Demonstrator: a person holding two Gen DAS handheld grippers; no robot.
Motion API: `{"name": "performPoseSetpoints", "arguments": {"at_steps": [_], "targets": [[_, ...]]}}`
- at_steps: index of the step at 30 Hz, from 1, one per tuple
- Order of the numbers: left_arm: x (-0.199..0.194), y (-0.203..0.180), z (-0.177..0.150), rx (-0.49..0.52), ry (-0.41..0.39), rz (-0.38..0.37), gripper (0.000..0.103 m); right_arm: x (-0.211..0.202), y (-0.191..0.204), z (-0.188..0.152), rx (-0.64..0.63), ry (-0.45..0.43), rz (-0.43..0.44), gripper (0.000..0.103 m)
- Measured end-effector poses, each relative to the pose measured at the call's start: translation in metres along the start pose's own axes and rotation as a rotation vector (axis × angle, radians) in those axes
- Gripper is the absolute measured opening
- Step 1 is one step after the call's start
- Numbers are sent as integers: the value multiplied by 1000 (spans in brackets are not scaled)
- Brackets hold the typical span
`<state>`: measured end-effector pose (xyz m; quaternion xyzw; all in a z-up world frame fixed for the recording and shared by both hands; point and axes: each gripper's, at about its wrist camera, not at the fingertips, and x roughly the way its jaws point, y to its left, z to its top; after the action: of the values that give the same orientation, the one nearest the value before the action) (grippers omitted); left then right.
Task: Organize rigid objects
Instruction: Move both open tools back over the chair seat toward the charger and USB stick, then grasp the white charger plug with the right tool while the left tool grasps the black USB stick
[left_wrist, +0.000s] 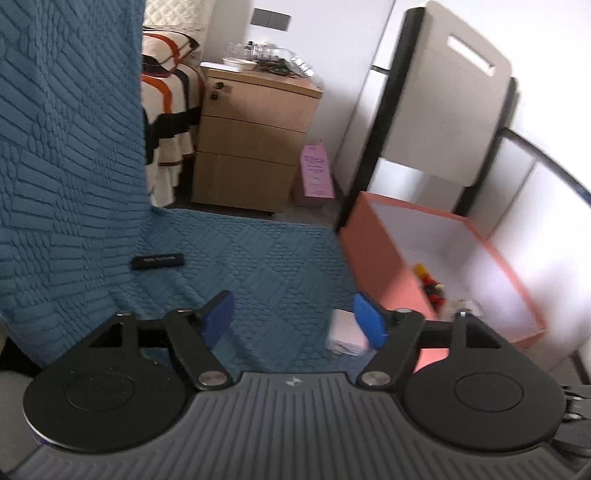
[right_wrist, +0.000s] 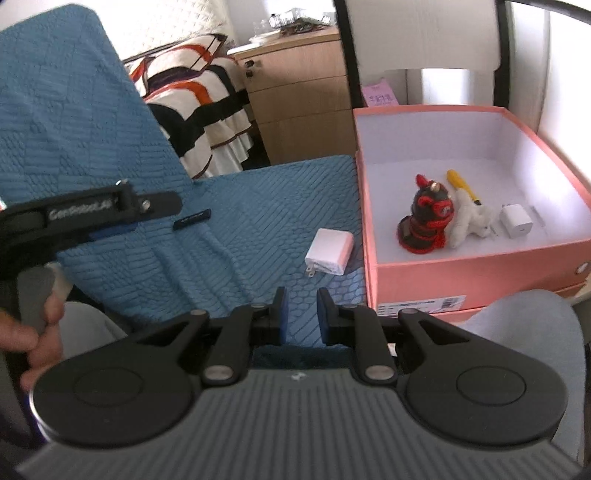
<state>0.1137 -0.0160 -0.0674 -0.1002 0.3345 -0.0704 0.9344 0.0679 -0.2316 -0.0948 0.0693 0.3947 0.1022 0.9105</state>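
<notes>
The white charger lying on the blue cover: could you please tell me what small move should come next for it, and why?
Probably lower the open left hand-held gripper onto the white charger: it lies loose beside the pink box, with nothing gripping it yet.

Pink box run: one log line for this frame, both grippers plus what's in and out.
left gripper: open, empty | right gripper: open, empty | pink box: figurine, plush, small charger | sofa cover: white charger, black bar
</notes>
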Motion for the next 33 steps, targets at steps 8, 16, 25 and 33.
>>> {"name": "performPoseSetpoints", "arguments": {"at_steps": [8,16,25,33], "targets": [[60,48,-12,-8,28,84,88,27,18,1,13,7,-6,20],[119,87,-23,-98,80,132,89,66,30,3,25,2,-79,31],[165,112,-17,-125,85,228,97,120,42,2,24,-18,-225,63],[192,121,-4,-137,67,244,97,158,45,3,15,-50,-381,63]]}}
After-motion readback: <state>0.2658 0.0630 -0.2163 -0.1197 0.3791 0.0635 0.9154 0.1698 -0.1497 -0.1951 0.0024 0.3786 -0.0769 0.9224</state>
